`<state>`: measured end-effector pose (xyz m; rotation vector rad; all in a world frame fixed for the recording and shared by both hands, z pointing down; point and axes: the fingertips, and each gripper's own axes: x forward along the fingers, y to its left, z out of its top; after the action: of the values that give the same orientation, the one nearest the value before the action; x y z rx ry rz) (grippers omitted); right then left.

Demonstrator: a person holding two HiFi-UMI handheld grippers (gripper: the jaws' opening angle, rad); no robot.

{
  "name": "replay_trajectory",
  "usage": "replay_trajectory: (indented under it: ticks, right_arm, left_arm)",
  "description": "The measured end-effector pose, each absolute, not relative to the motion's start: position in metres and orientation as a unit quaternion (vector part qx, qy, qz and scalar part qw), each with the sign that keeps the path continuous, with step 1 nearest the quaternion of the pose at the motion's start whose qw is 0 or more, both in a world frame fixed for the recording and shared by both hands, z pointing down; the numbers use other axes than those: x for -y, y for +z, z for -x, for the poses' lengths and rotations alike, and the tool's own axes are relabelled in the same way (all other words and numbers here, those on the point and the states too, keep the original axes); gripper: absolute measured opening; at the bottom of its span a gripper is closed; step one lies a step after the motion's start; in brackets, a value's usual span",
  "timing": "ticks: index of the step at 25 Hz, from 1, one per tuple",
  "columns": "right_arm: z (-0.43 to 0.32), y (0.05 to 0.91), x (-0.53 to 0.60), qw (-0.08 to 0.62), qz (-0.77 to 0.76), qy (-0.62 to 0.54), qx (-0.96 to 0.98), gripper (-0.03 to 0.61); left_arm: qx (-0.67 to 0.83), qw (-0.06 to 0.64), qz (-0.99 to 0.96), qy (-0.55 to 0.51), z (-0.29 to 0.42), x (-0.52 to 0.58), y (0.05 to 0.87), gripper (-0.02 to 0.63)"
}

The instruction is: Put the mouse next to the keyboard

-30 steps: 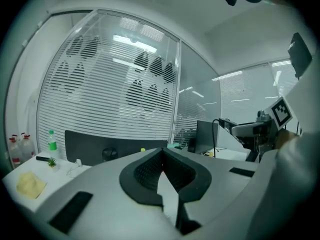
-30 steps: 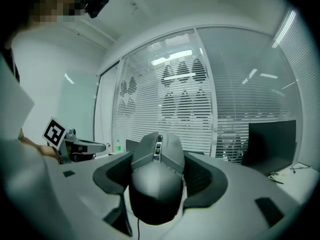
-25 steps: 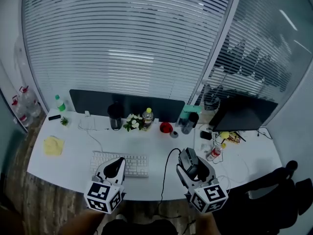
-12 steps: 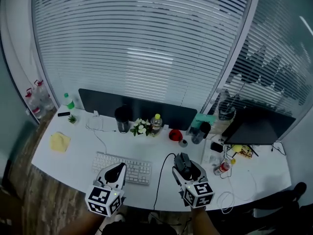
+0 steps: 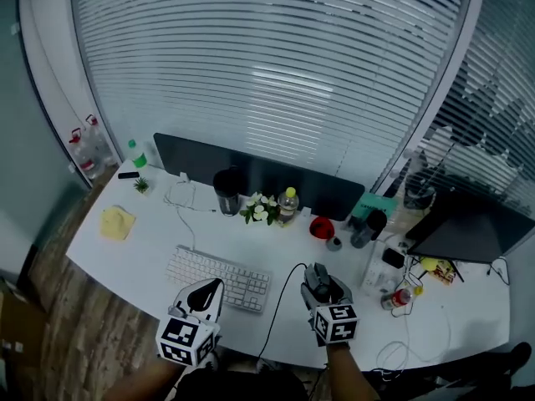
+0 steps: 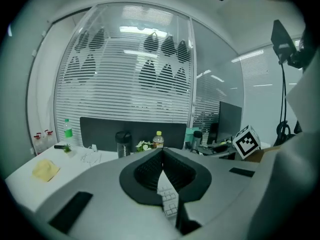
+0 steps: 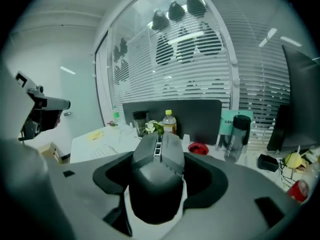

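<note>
A white keyboard point(image 5: 219, 276) lies on the white desk point(image 5: 150, 249) near its front edge. My right gripper point(image 5: 318, 282) is shut on a dark grey mouse point(image 7: 156, 184), just above the desk and a short way right of the keyboard. The mouse's black cable point(image 5: 284, 295) runs from it over the desk's front edge. My left gripper point(image 5: 211, 286) is shut with nothing in it, and its tip hangs over the keyboard's near edge. In the left gripper view, keyboard keys point(image 6: 167, 201) show below the closed jaws.
Along the back stand a black screen panel point(image 5: 251, 172), a dark tumbler point(image 5: 227, 190), flowers point(image 5: 261, 209), a yellow-capped bottle point(image 5: 288, 205), a red object point(image 5: 321, 227) and a black bottle point(image 5: 368, 226). A yellow cloth point(image 5: 117, 222) lies far left. A monitor point(image 5: 468, 228) and cables crowd the right.
The head view has swung, so the whole desk sits differently in the picture. The right gripper with the mouse now stands closer to the keyboard's right end. Both grippers' jaws look unchanged.
</note>
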<state>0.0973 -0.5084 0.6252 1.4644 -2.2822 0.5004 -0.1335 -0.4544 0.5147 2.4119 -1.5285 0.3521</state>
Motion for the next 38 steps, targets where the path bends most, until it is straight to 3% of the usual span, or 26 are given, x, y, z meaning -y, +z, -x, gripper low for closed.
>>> replay_trajectory:
  ticks: [19, 29, 38]
  right_arm:
    - [-0.115, 0.790, 0.511, 0.291, -0.515, 0.278, 0.757, 0.295]
    - [-0.122, 0.818, 0.503, 0.337, -0.518, 0.283, 0.734, 0.296]
    - [-0.120, 0.821, 0.502, 0.338, -0.521, 0.270, 0.736, 0.304]
  left_arm:
    - [0.556, 0.171, -0.800, 0.149, 0.126, 0.441, 0.566, 0.028]
    - [0.566, 0.172, -0.789, 0.166, 0.130, 0.432, 0.570, 0.028]
    - [0.568, 0.171, -0.786, 0.173, 0.137, 0.425, 0.576, 0.028]
